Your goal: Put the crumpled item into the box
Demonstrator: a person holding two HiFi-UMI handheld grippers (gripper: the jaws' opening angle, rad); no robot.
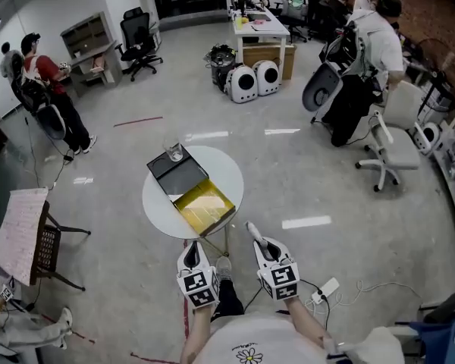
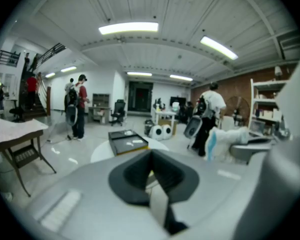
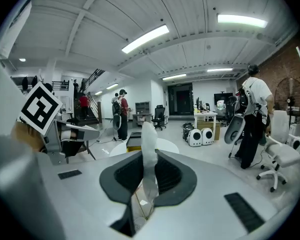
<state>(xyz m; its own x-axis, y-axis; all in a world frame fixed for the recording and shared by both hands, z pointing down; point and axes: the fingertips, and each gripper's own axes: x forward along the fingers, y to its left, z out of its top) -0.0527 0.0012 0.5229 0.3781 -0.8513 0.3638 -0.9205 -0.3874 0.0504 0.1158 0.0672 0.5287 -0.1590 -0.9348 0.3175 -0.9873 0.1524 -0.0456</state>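
An open box lies on the round white table [image 1: 153, 203], one half black [image 1: 180, 177] and the other lined in yellow [image 1: 205, 207]. A small pale crumpled item [image 1: 174, 152] sits at the far end of the black half. Both grippers hang close to the person's body, short of the table's near edge. My left gripper [image 1: 191, 255] [image 2: 155, 189] has its jaws together with nothing between them. My right gripper [image 1: 252, 231] [image 3: 149, 134] is also shut and empty, its pale fingers pointing towards the box [image 3: 134, 140]. From the left gripper view the box [image 2: 127, 141] lies straight ahead.
A wooden chair draped in pink cloth [image 1: 23, 233] stands to the left. A white office chair [image 1: 390, 139] and a person in white [image 1: 375, 36] are at the right. A power strip with cables [image 1: 324, 288] lies on the floor near my right side.
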